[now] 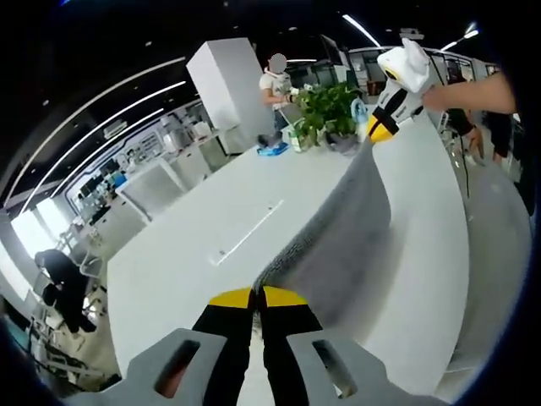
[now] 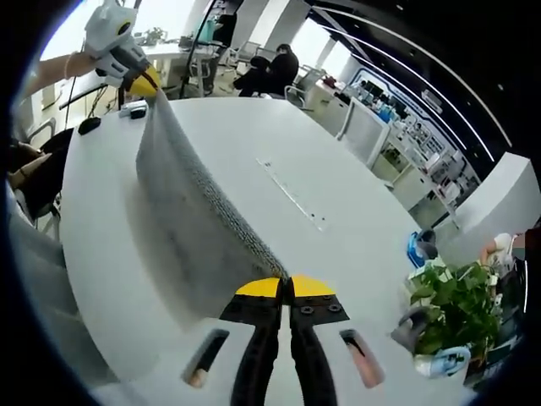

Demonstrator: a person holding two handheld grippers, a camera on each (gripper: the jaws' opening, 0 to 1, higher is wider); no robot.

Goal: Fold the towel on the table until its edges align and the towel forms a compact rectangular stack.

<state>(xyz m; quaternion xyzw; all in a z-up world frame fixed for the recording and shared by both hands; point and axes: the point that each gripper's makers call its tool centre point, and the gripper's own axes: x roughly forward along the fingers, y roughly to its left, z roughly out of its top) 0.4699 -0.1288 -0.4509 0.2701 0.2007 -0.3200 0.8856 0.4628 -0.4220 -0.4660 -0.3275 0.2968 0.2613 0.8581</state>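
Observation:
A grey towel (image 1: 347,228) hangs stretched above the white table (image 1: 194,245), held by its two upper corners. My left gripper (image 1: 258,297) is shut on one corner at the bottom of the left gripper view. The right gripper (image 1: 382,125) shows at the far end there, pinching the other corner. In the right gripper view the towel (image 2: 190,211) runs from my right gripper (image 2: 286,288), shut on its near corner, up to the left gripper (image 2: 145,85) at the top left. The towel's lower edge drapes toward the table (image 2: 279,144).
A potted plant (image 1: 325,110) (image 2: 452,309) stands at one table end with a blue object (image 1: 272,150) beside it. A thin slot (image 1: 247,232) (image 2: 292,194) runs along the table's middle. A person (image 1: 275,89) stands beyond the plant. Small dark items (image 2: 89,124) lie near the opposite end.

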